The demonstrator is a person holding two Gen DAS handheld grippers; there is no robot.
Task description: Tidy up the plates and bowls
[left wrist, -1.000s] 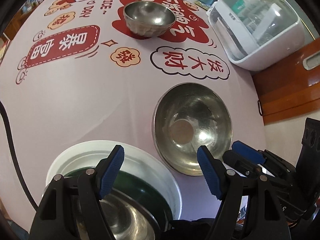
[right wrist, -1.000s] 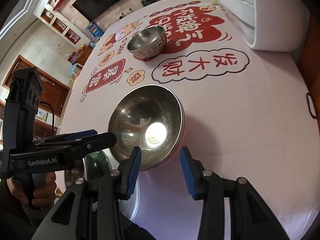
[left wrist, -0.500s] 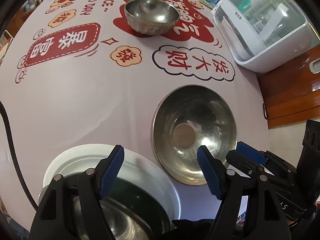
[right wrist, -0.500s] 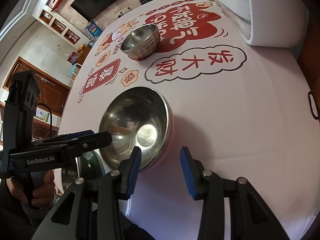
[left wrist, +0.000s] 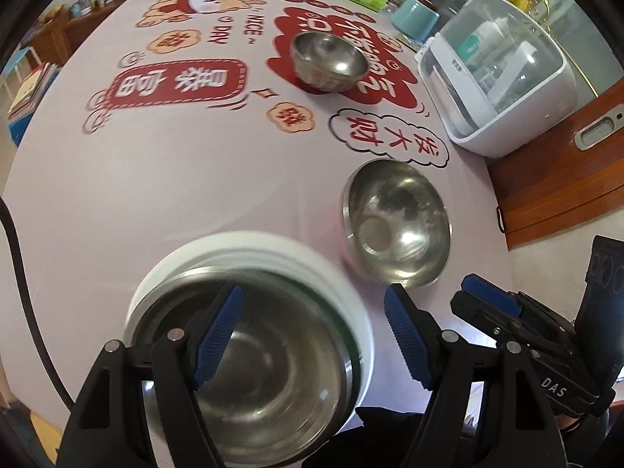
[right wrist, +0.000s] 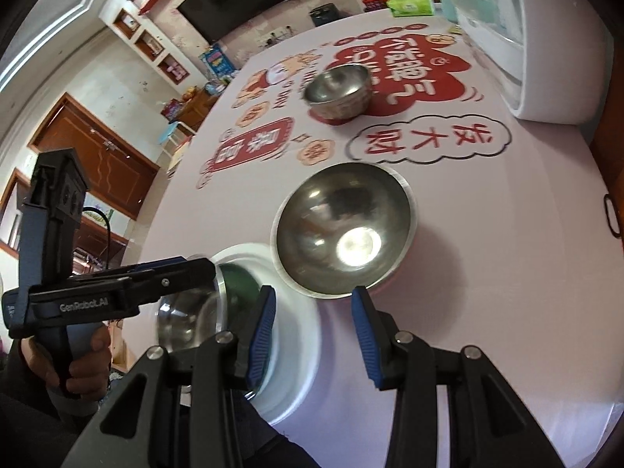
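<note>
Above the white plate (left wrist: 339,296), both grippers (left (left wrist: 314,337), right (right wrist: 314,325)) are drawn back, jaws apart, empty; middle bowl (left wrist: 397,230) awaits stacking.

Green plate (right wrist: 238,281) mostly hidden beneath the steel bowl (left wrist: 273,366); white plate (left wrist: 249,245) motion-blurred

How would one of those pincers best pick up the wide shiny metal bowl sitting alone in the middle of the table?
Probably by the rim of the wide shiny steel bowl, on its near edge, from above. It sits upright and open, so one finger can go inside the thin wall, one outside.
</note>
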